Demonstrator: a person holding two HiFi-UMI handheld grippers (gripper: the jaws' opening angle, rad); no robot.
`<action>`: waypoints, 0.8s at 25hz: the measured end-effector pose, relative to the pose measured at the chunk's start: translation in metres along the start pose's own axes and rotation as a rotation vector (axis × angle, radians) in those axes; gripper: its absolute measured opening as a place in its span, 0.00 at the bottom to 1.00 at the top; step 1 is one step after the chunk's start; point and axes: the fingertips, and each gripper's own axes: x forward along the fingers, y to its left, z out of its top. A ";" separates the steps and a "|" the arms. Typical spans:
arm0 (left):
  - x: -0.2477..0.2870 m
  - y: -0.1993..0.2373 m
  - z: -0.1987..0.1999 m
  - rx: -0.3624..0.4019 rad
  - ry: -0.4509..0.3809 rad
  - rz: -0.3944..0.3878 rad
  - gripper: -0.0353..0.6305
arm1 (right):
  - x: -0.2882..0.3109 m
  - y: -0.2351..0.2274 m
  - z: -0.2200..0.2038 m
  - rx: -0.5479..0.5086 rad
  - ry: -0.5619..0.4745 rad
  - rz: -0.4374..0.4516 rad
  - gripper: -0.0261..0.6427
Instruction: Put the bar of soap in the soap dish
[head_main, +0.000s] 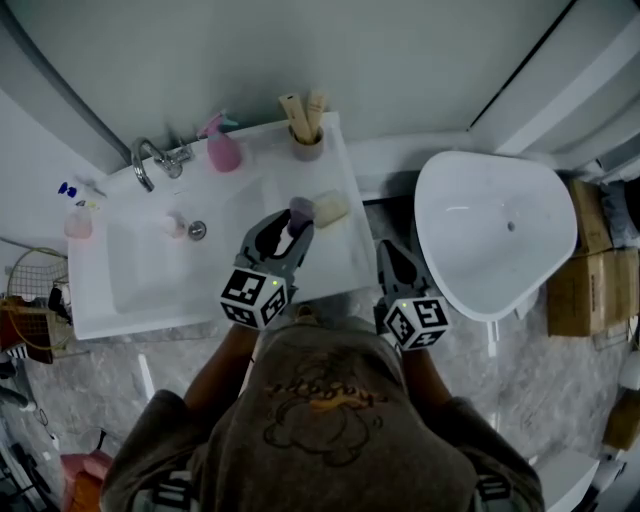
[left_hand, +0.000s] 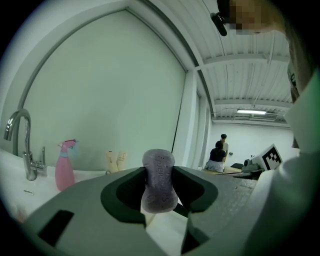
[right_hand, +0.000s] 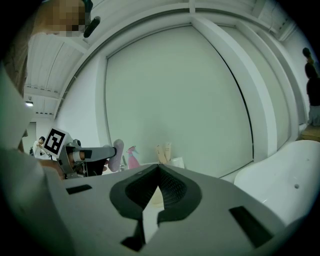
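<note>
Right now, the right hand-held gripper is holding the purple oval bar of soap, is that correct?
No: the left hand-held gripper holds the purple oval bar of soap, as the left gripper view shows. The right hand-held gripper is shut on nothing.

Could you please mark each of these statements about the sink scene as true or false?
1. The left gripper is shut on the purple bar of soap. True.
2. The right gripper holds the pink spray bottle. False: its jaws are together on nothing, and the bottle stands at the back of the sink counter.
3. The bar of soap already lies in the soap dish. False: it is in the left gripper's jaws, close beside the dish.
4. A cup with two pale handles in it stands at the counter's back right corner. True.
</note>
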 end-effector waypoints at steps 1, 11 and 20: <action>0.004 0.002 0.000 0.001 0.004 0.000 0.31 | 0.005 -0.001 0.002 0.000 0.001 0.004 0.04; 0.049 0.009 -0.005 0.018 0.077 0.003 0.31 | 0.031 -0.028 0.018 -0.002 0.007 0.057 0.04; 0.098 0.019 -0.049 0.064 0.223 -0.017 0.31 | 0.031 -0.064 0.009 0.043 0.012 0.031 0.04</action>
